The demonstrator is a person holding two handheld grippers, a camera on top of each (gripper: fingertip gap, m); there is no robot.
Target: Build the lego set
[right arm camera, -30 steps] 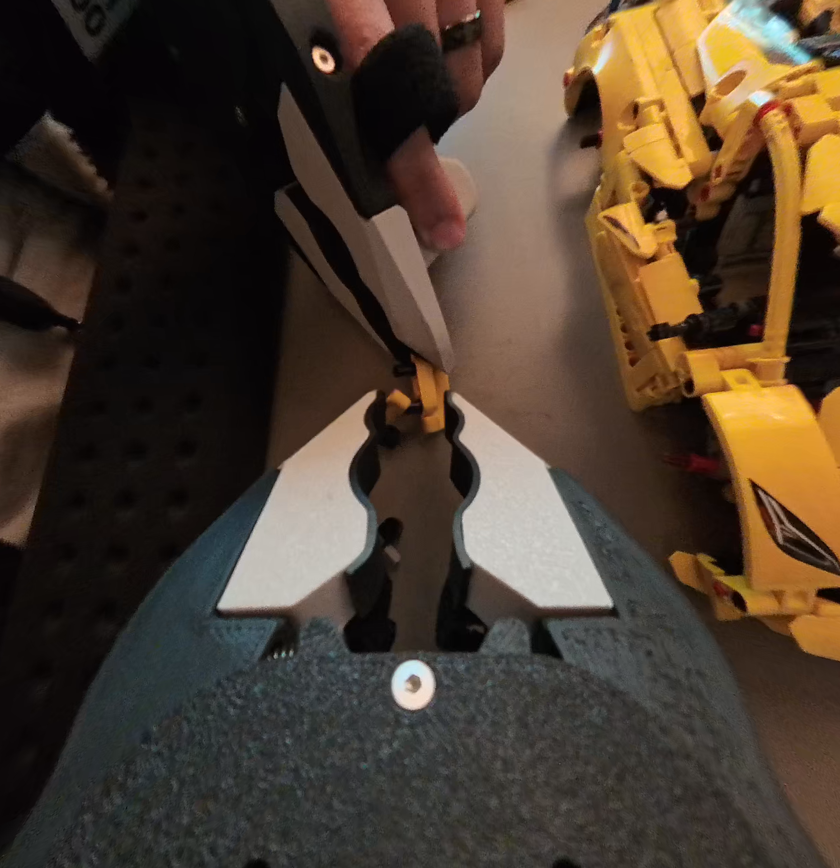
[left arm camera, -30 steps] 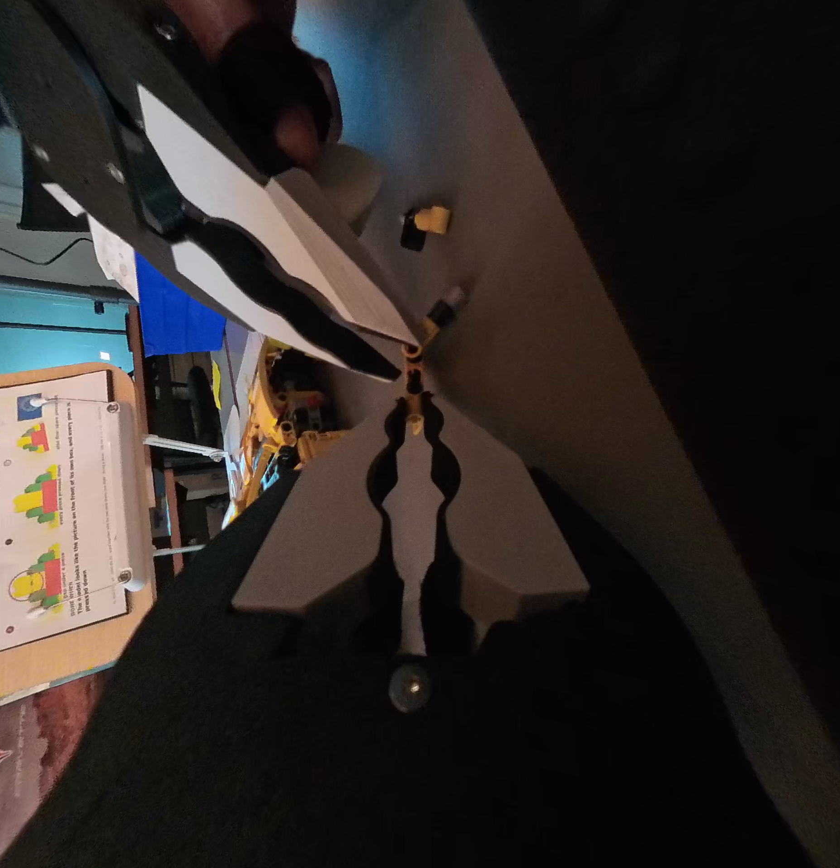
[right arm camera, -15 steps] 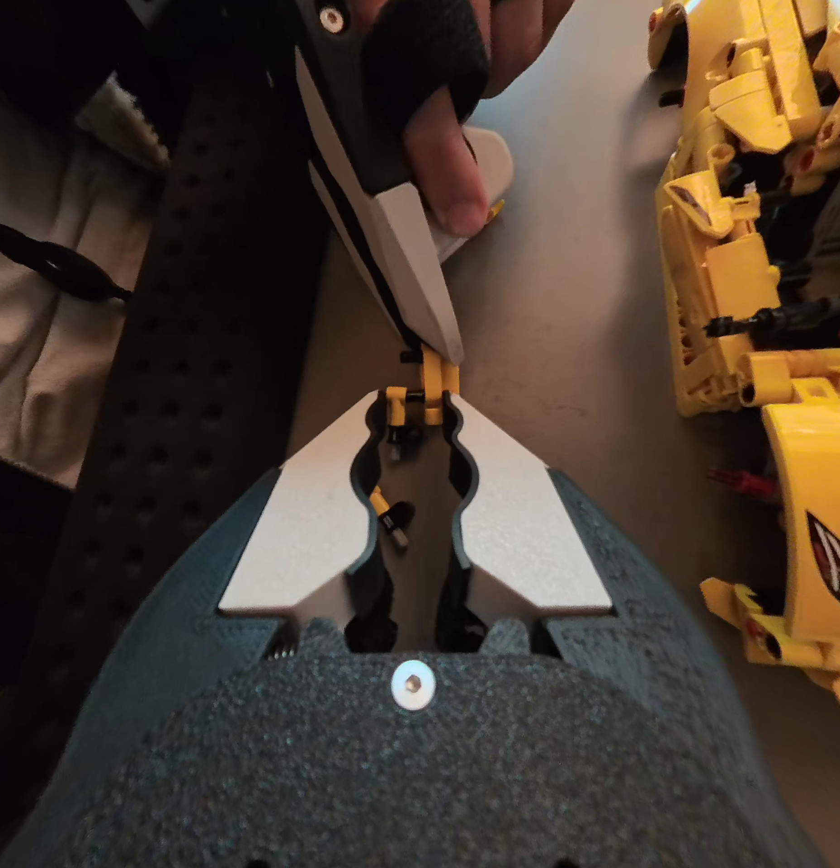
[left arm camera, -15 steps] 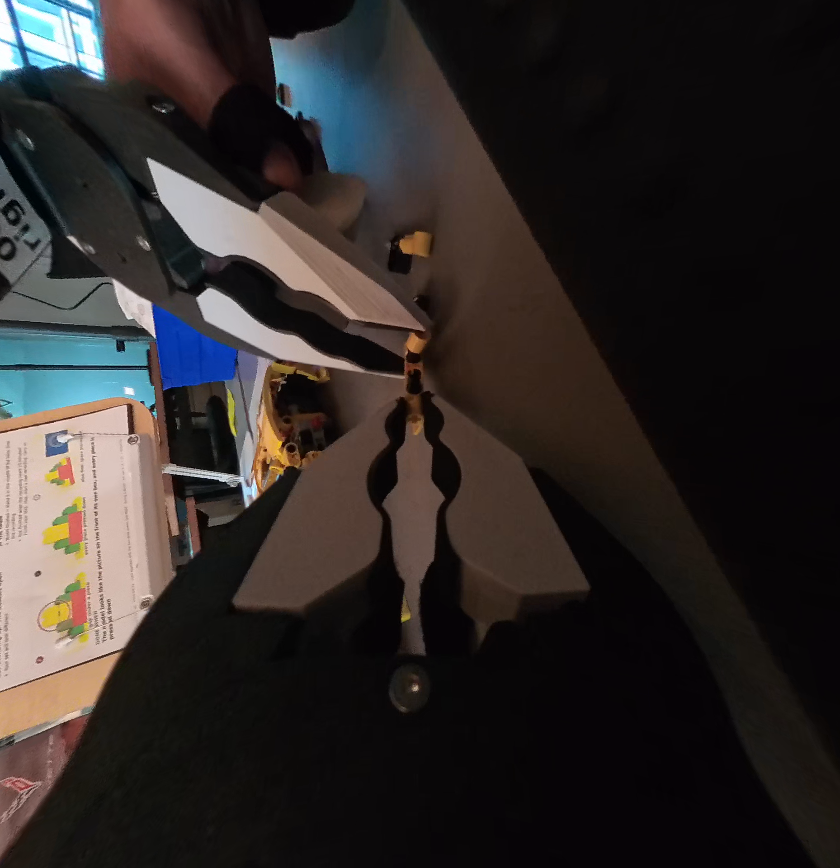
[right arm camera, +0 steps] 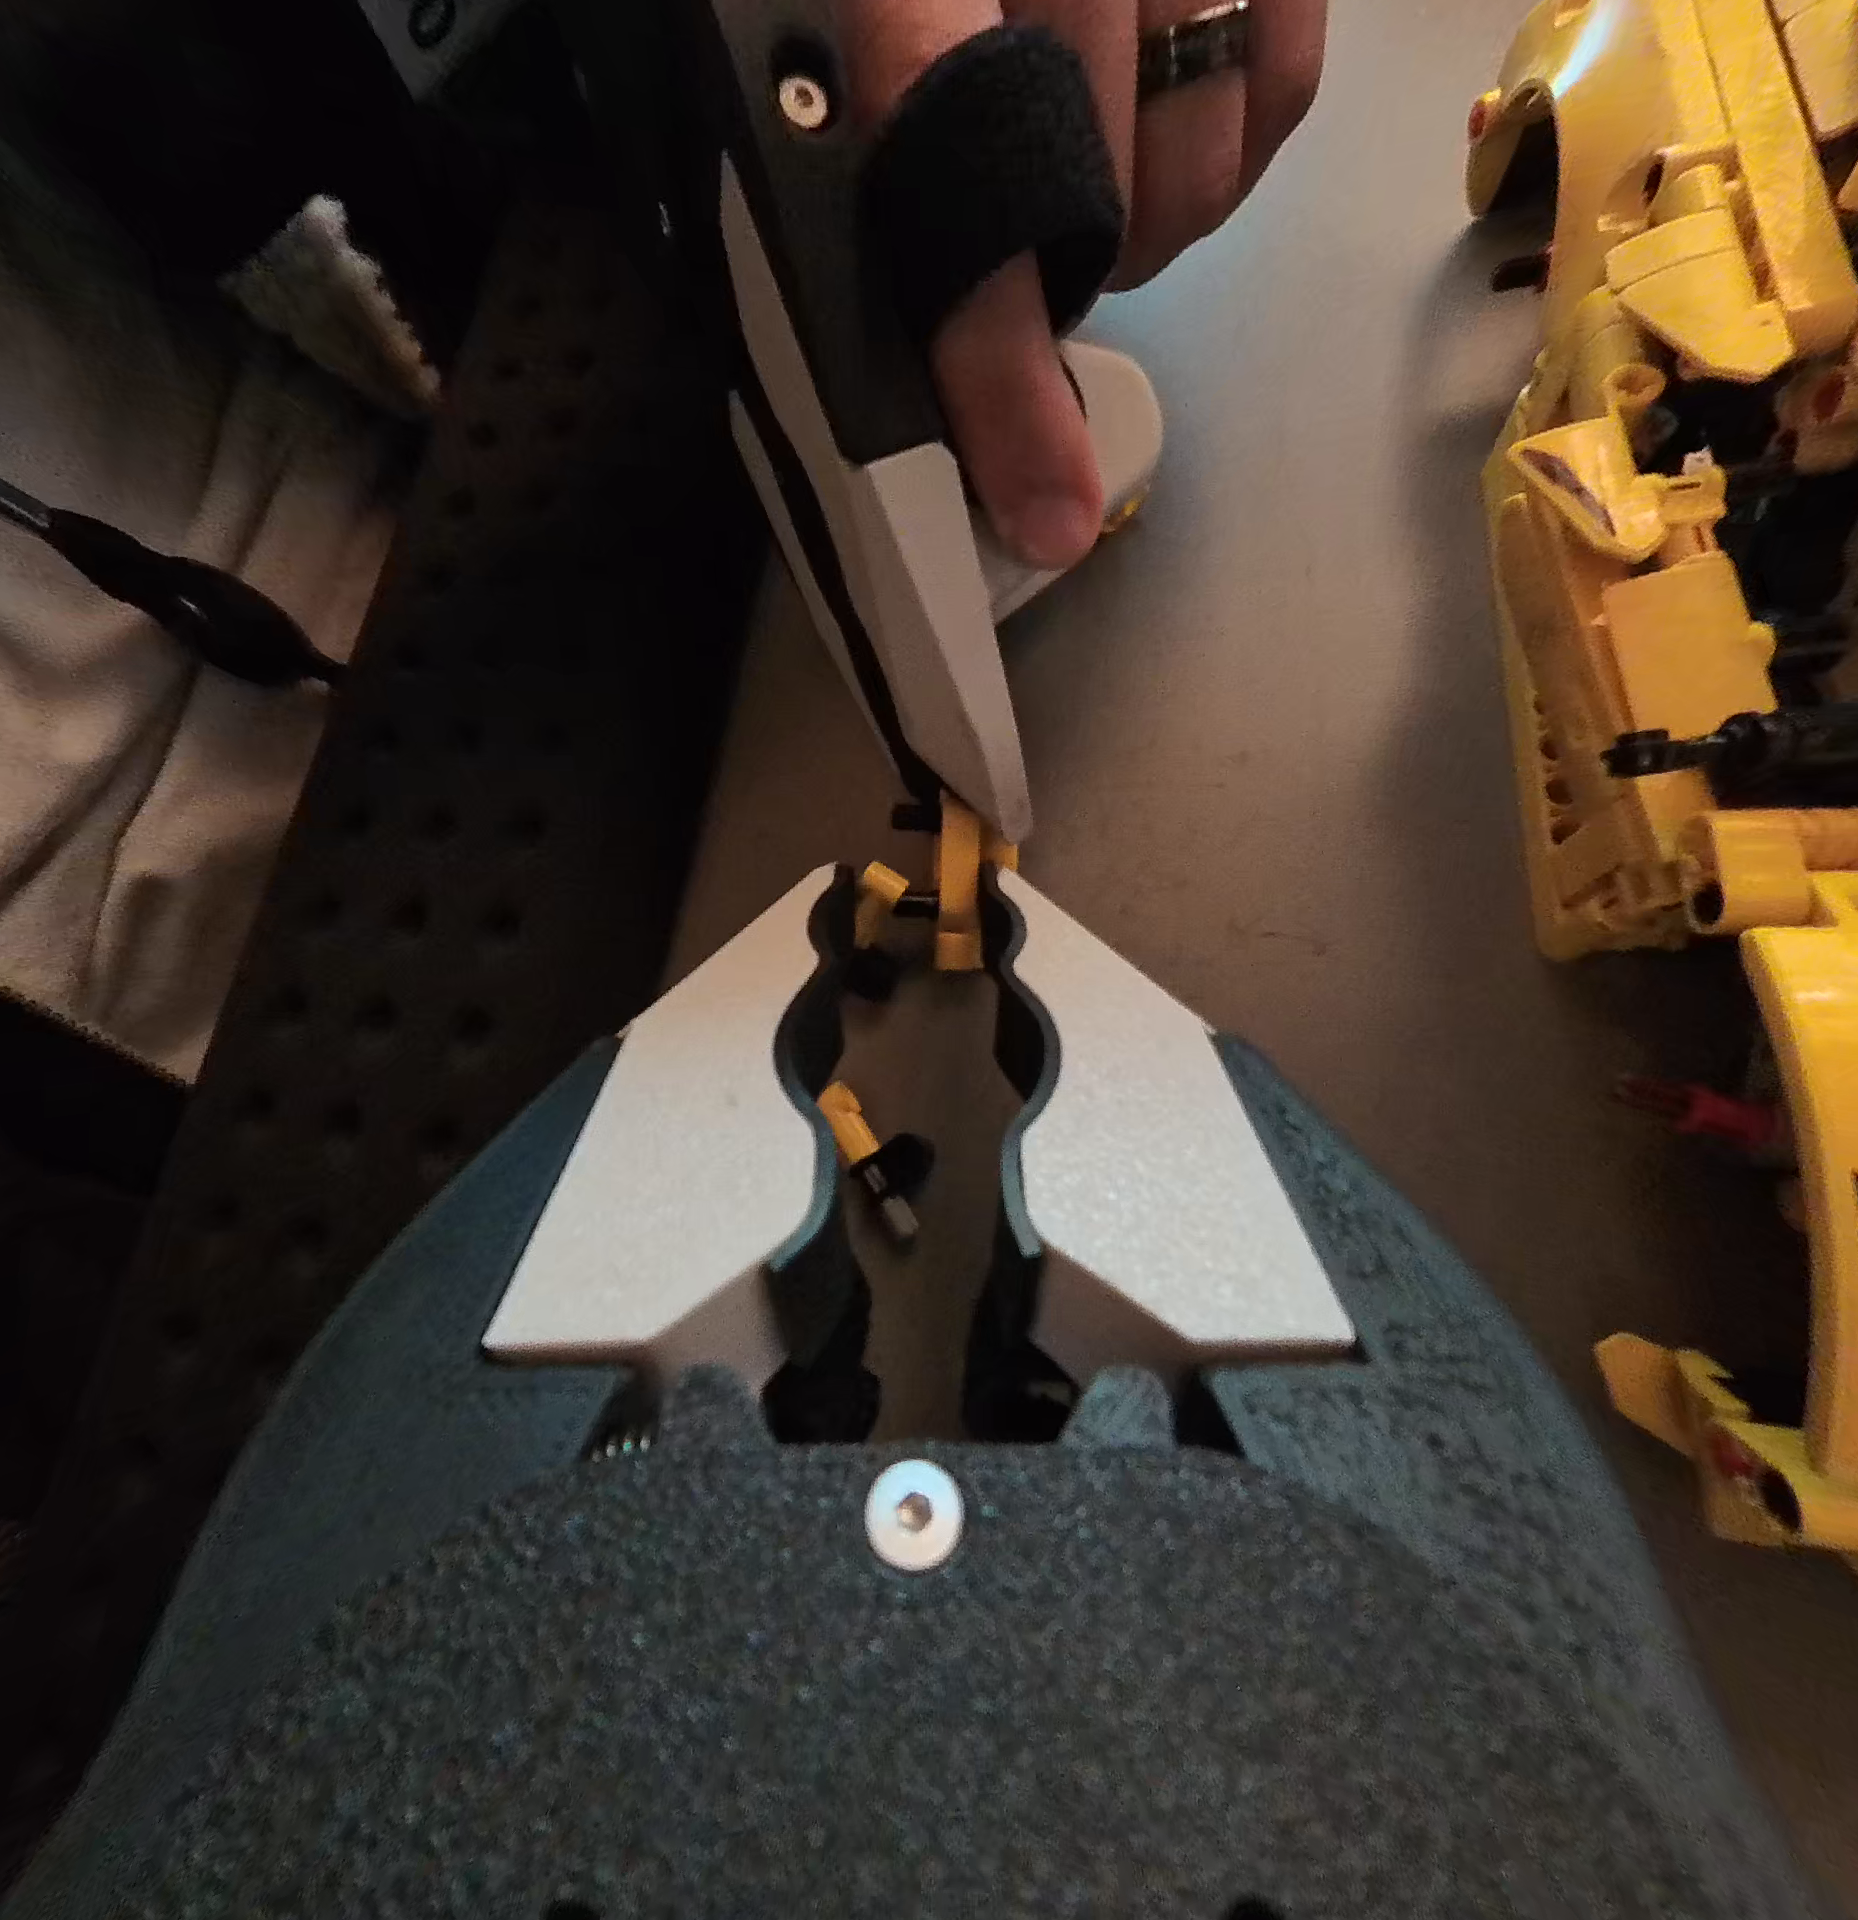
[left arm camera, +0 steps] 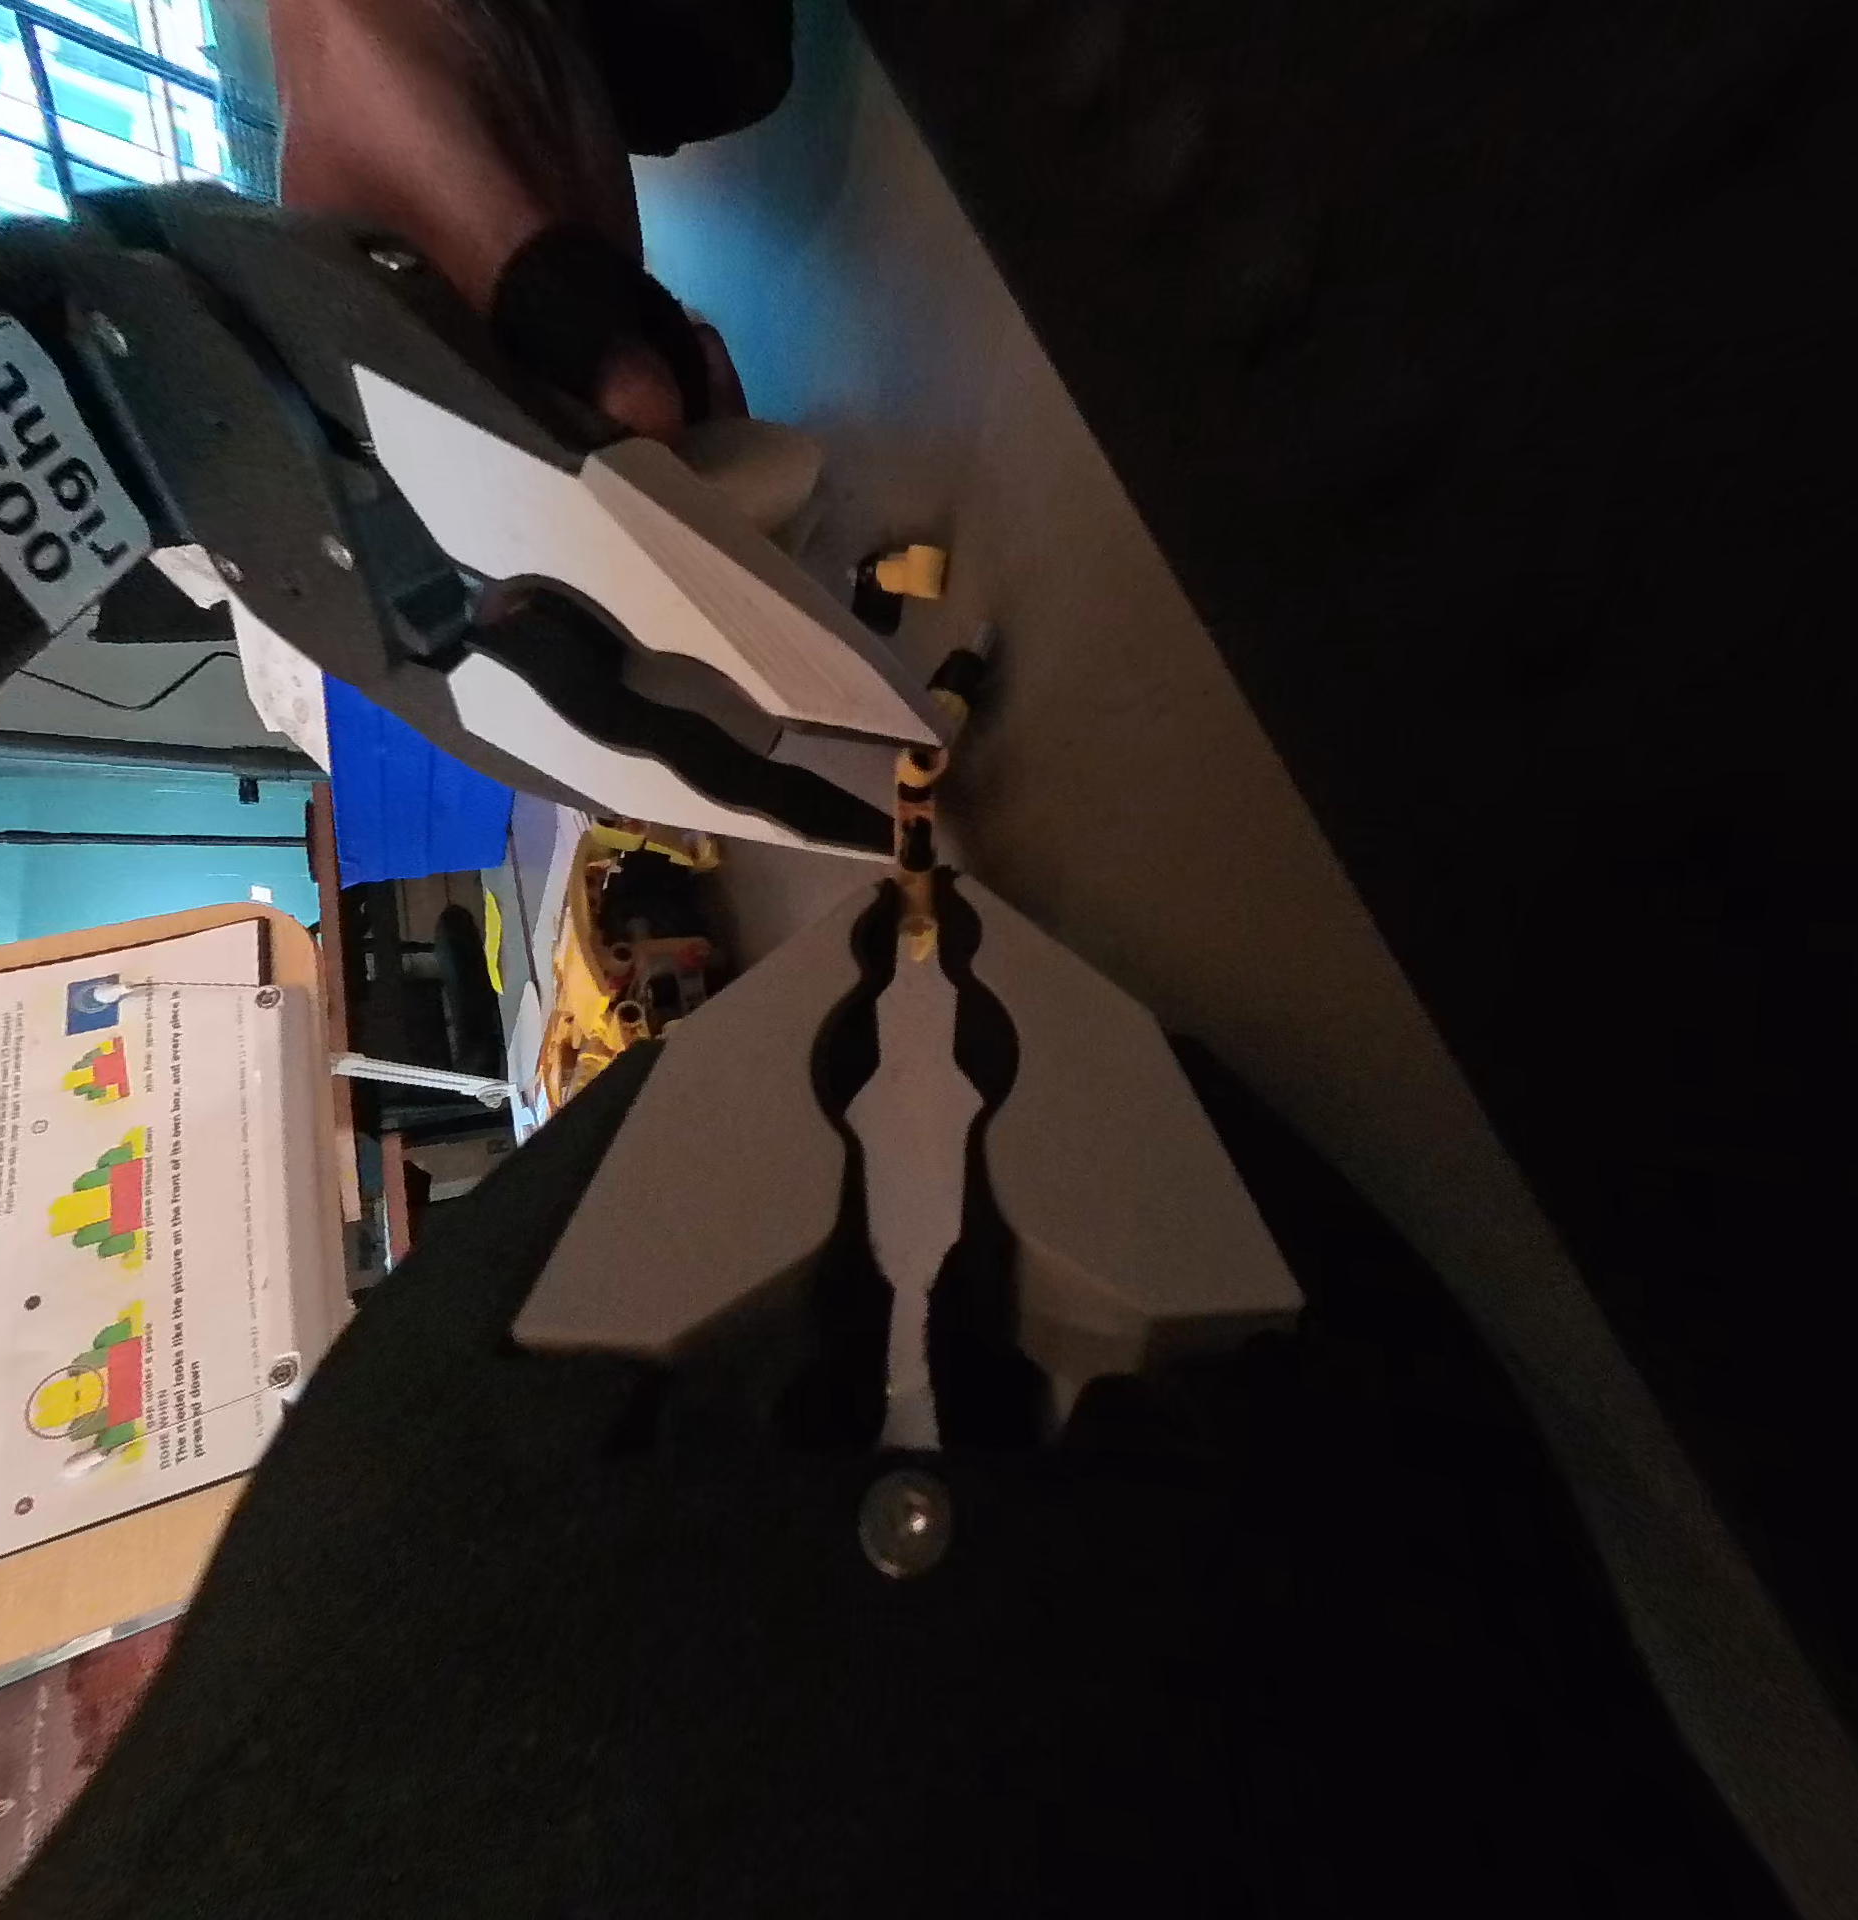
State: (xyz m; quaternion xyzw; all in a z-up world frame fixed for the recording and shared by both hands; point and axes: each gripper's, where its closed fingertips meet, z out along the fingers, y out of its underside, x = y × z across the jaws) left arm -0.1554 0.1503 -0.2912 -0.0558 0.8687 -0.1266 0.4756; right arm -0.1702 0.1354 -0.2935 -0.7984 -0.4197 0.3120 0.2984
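Observation:
A small yellow and black lego assembly (left arm camera: 912,821) is held in the air between both grippers, just above the grey table (left arm camera: 1164,831). My left gripper (left arm camera: 917,899) is shut on its near end. My right gripper (left arm camera: 909,795) comes in from the upper left and grips its far end. In the right wrist view the assembly (right arm camera: 956,904) sits between my right gripper's (right arm camera: 920,894) tips, and the left gripper (right arm camera: 972,816) pinches it from above. A person's hand (right arm camera: 1018,436) holds the left gripper.
A large yellow lego car (right arm camera: 1683,623) lies on the right; it also shows in the left wrist view (left arm camera: 634,966). Loose pieces (left arm camera: 909,571) (left arm camera: 961,670) (right arm camera: 873,1153) lie on the table. A black perforated mat (right arm camera: 437,831) and an instruction sheet (left arm camera: 125,1226) are to the left. My left and right fingertips are right by each other.
Both grippers stay on the small assembly. The right view has drawn back from the car, and a loose yellow and black pin on the table now shows between its fingers.

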